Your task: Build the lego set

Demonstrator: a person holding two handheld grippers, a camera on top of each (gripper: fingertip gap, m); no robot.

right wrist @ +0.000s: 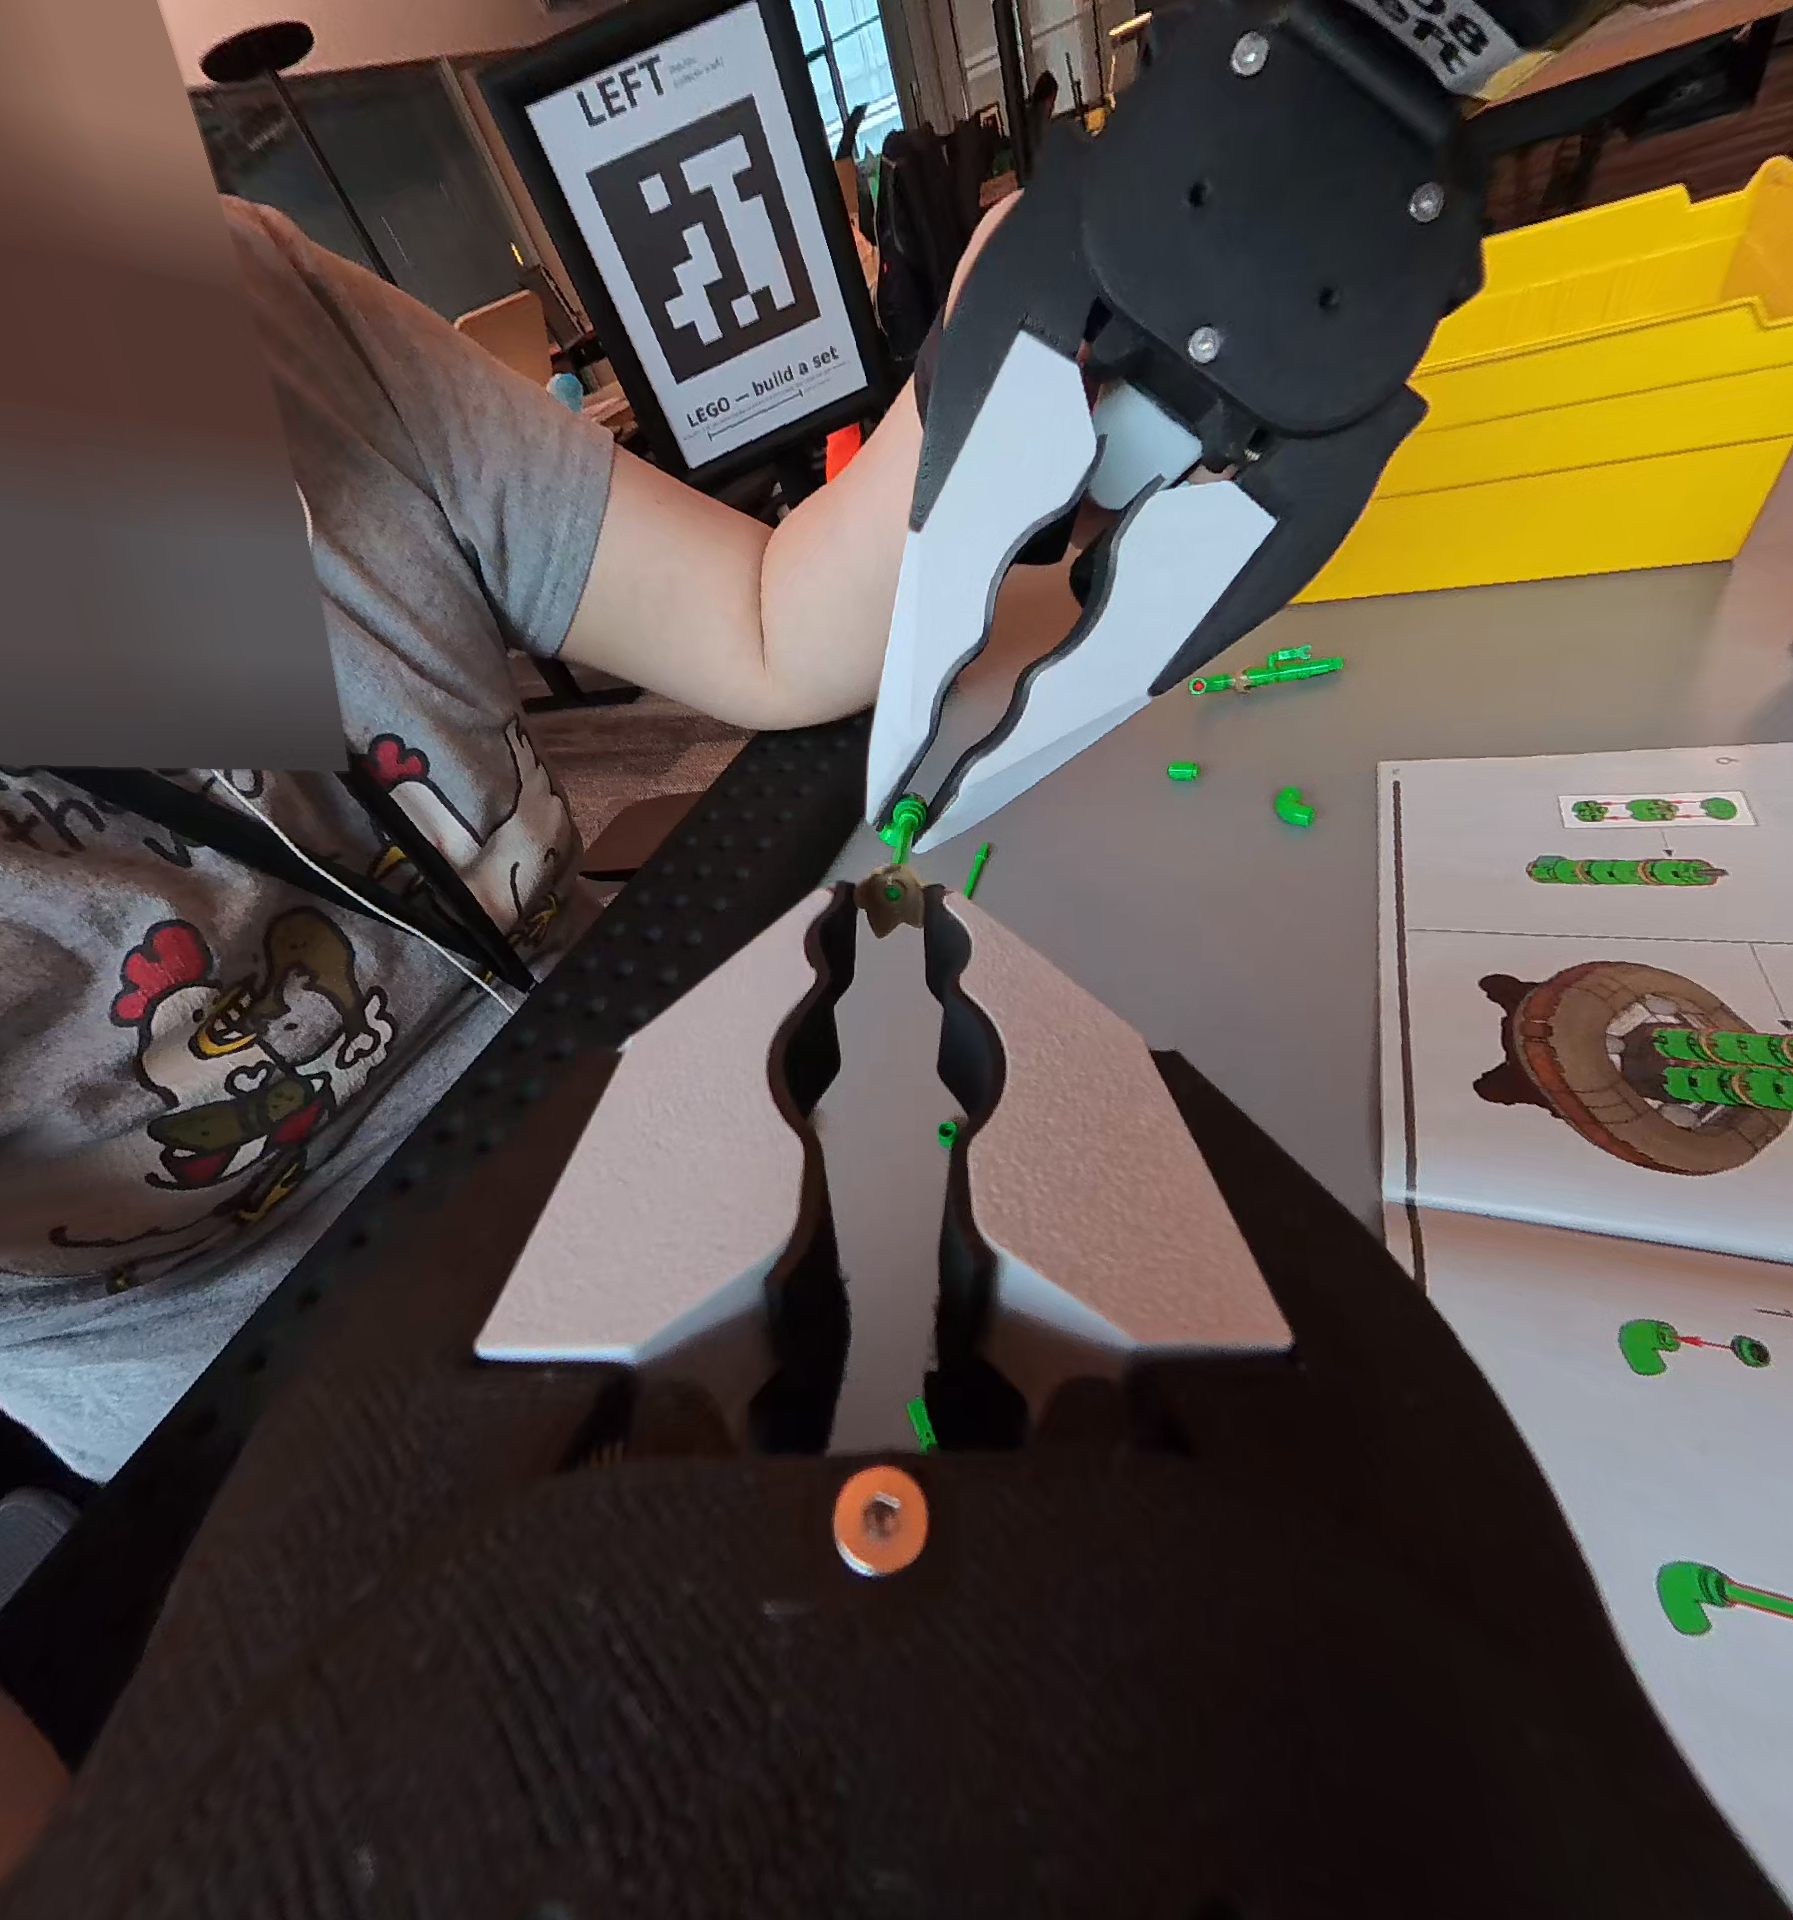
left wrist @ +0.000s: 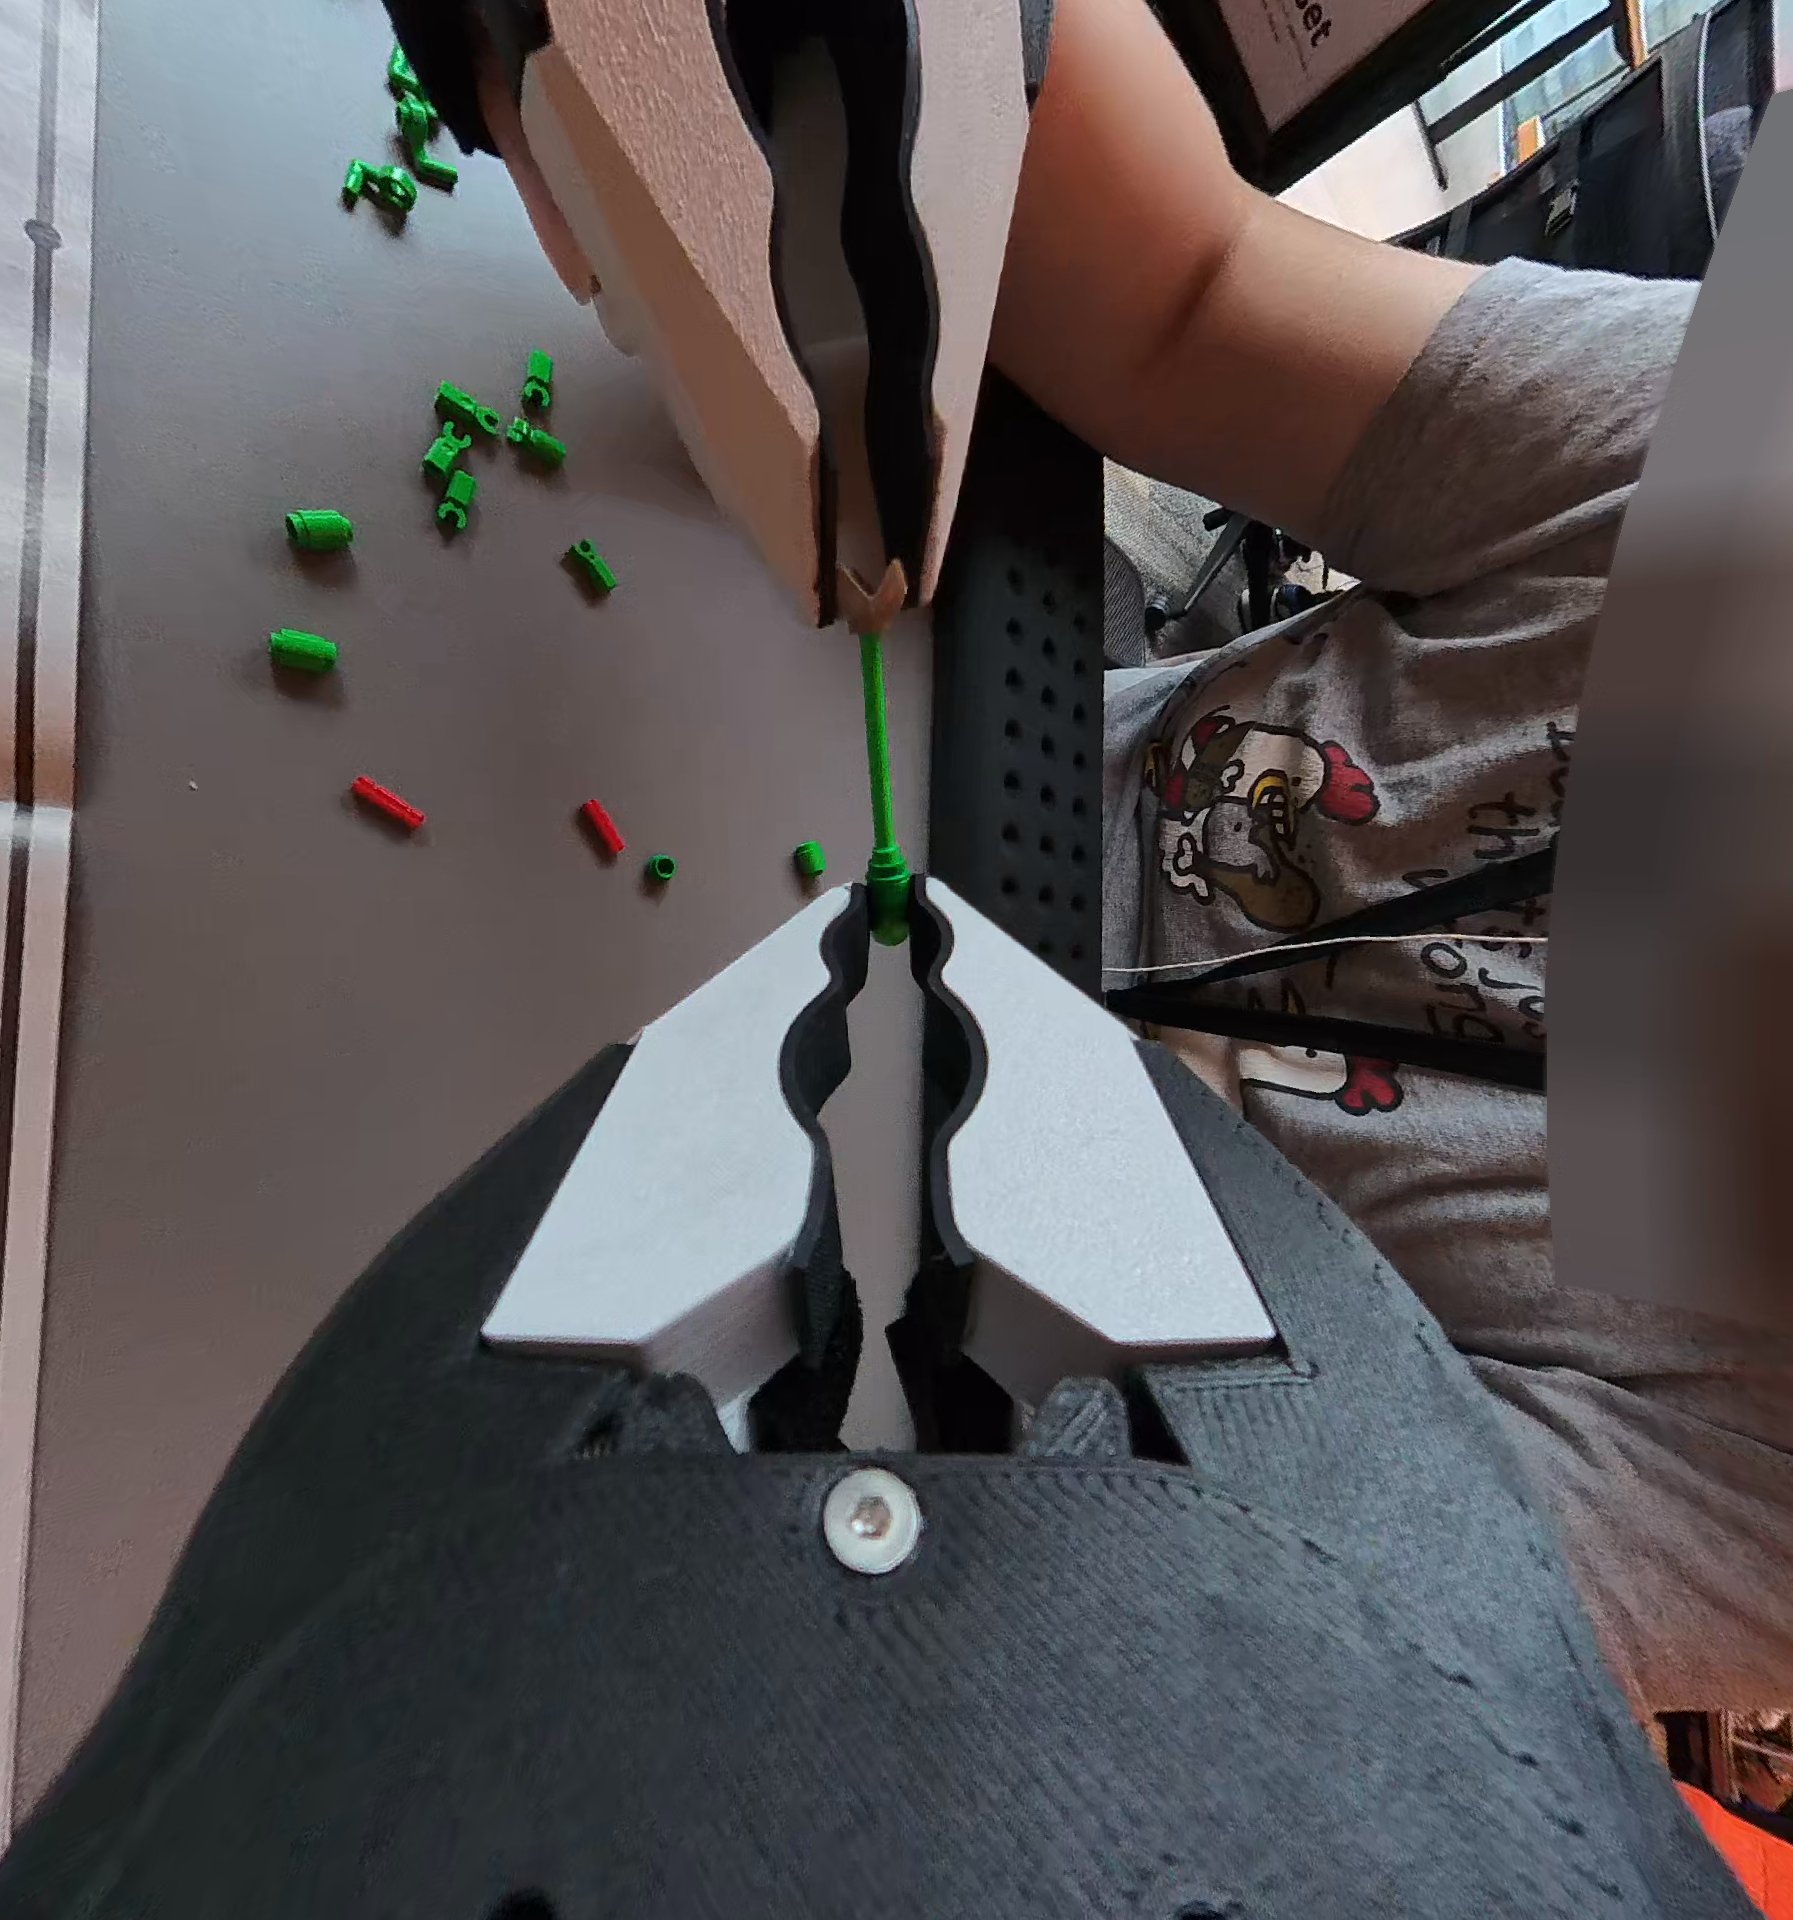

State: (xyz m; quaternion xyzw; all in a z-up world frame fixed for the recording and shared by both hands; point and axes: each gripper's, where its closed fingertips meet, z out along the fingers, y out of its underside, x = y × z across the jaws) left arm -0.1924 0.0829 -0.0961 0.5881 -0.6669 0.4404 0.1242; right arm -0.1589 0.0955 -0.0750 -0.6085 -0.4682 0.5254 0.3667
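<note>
Left gripper (left wrist: 889, 899), seen from its own wrist camera: the white fingers (left wrist: 726, 1122) are drawn nearly together, their tips clamped on the thick connector end of a thin green rod (left wrist: 877, 758). The rod spans the gap between the two grippers, just above the grey table (left wrist: 476, 987) near its dark perforated edge (left wrist: 1022, 727). Right gripper (right wrist: 890, 902): fingertips pinched on a small tan piece (right wrist: 892, 900) fitted on the rod's far end; in the left wrist view this piece shows as a notched tan tip between the right gripper's closed tips. In the right wrist view the rod is foreshortened to a short green stub. Loose green pieces (left wrist: 466, 436) and two red pins (left wrist: 388, 802) lie scattered on the table, well apart from both grippers. An open instruction booklet (right wrist: 1619, 1039) lies flat beside them, a small green sub-assembly (right wrist: 1266, 675) beyond it, near stacked yellow bins (right wrist: 1598, 416).
</note>
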